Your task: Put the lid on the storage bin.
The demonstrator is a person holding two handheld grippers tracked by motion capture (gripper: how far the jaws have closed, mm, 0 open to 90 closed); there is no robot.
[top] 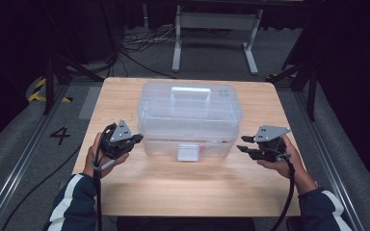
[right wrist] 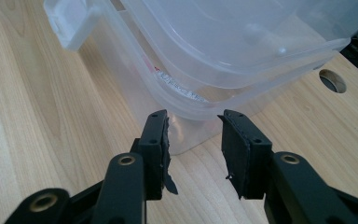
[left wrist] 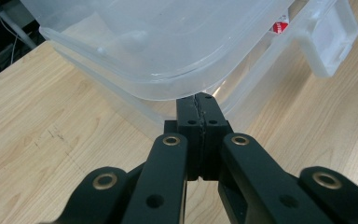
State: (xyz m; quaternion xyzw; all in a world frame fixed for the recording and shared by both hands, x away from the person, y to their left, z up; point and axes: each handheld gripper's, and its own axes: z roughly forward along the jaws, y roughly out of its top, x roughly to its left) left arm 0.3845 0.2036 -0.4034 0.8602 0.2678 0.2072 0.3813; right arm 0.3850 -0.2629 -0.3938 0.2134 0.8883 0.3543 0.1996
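Clear plastic storage box (top: pixel 189 115), lid on and front latch (top: pixel 189 152) down, stands mid-desk (top: pixel 183 187) between both sets of fingers. Left gripper (left wrist: pixel 200 108): fingers pressed together, empty, tips under the lid's corner rim. Right gripper (right wrist: pixel 195 135): fingers narrowly apart, just short of the opposite corner. Risk: closed tips likely slip off smooth rim, shoving the light box. Red-and-white label (left wrist: pixel 280 27) unreadable; floor marking "4" (top: pixel 60 135).

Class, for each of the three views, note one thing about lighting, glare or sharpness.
High view: the wooden table is lit while the room around it is dark and soft. Left gripper view: glare along the clear plastic box rim; the nearest gripper parts look blurred. Right gripper view: even light, sharp wood grain, faint shine on the box's lid.
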